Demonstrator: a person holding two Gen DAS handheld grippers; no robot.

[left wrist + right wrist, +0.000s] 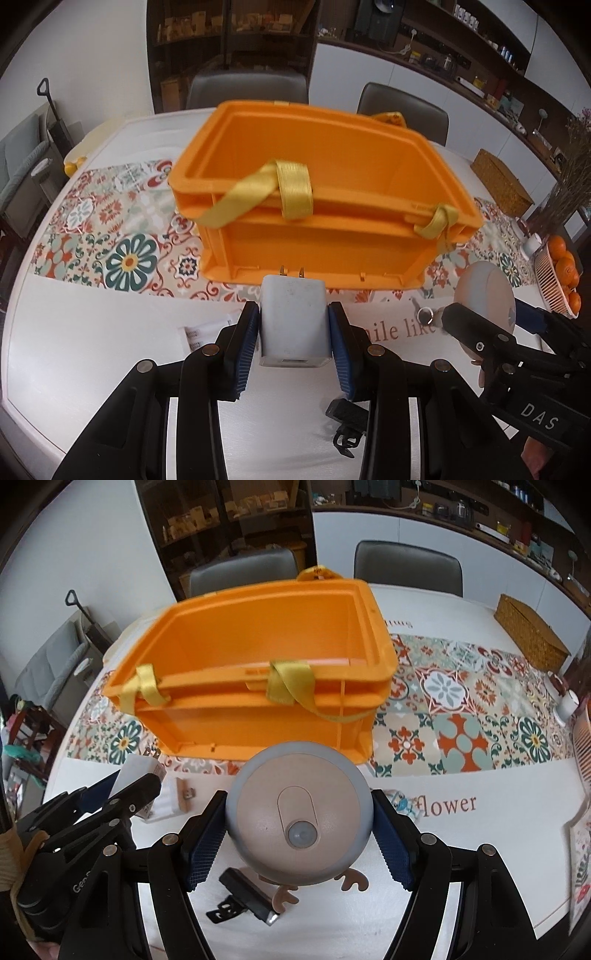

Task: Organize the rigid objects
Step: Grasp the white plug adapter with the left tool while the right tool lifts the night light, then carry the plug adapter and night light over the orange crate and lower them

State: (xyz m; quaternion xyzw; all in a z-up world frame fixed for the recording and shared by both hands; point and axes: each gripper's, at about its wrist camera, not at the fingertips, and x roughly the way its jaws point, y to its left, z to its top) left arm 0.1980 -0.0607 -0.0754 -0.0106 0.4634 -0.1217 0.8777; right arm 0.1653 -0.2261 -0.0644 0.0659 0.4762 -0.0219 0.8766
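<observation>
**A:** Over the near edge of the table, where is each piece right now?

**B:** Both are up off the surface. The left hand-held gripper is clamped on a white plug-in charger, prongs pointing toward the orange crate. The right hand-held gripper is clamped on a round grey-and-beige night light, its sensor face turned toward the camera, with small antler shapes sticking out beneath it.

**A:** And the crate?

**B:** It stands on the patterned runner in the middle of the table, open and, as far as I can see, with nothing inside. Yellow straps loop over its near rim.

**A:** So which step is this?

**B:** My reading: the carry, with both items gripped and neither over the opening yet.

**A:** What does the next move call for?

**B:** Probably bringing each hand forward past the near rim, keeping clear of the straps, then lowering before the jaws part. The two grippers sit just beside each other, so they need room not to knock together.

**A:** Anything left on the table?

**B:** A small black clip-like object lies under the night light, and a small wooden piece rests near the crate's front.
</observation>
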